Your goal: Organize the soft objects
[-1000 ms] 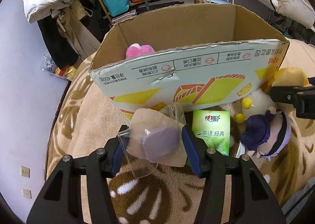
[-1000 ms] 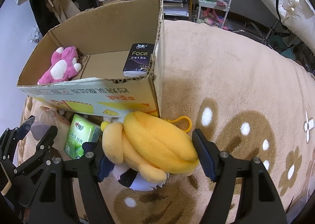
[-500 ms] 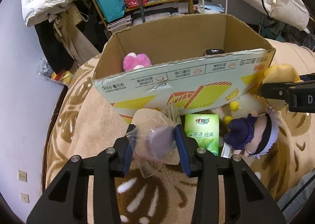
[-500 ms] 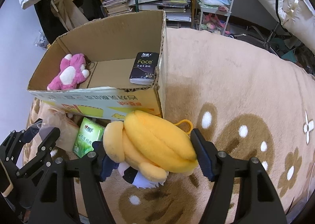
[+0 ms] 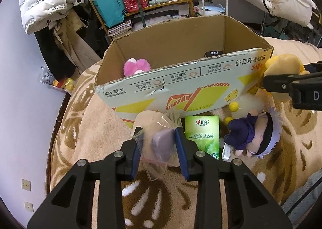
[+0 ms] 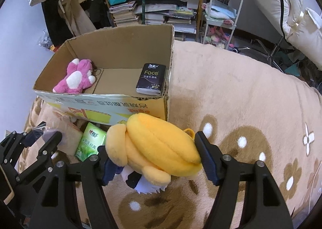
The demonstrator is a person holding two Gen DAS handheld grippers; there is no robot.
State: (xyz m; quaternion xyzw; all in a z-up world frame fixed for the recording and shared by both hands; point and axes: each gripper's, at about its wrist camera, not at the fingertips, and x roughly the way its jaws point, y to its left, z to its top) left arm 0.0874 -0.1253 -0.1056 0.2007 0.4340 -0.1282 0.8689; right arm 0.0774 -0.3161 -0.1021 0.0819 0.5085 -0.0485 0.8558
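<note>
The left gripper (image 5: 159, 138) is closed on a clear plastic bag (image 5: 156, 144) holding a purple sponge (image 5: 163, 143); its jaws stood wider apart a second ago and have narrowed until both pads press the bag. The green tissue pack (image 5: 202, 134) lies just right of the right-hand finger on the blanket (image 5: 90, 128).

The right gripper (image 6: 150, 149) holds the yellow plush toy (image 6: 155, 144) between its fingers, jaws fairly wide, both pads against the toy. Compared with the earlier frame, the toy sits higher over the blanket, and the cardboard box (image 6: 112, 104) ahead shows more of its floor. Inside the box, the pink plush (image 6: 75, 77) lies ahead to the left and the black tissue pack (image 6: 152, 79) straight ahead. A dark-haired doll (image 5: 253, 134) lies below the right gripper, partly hidden.
</note>
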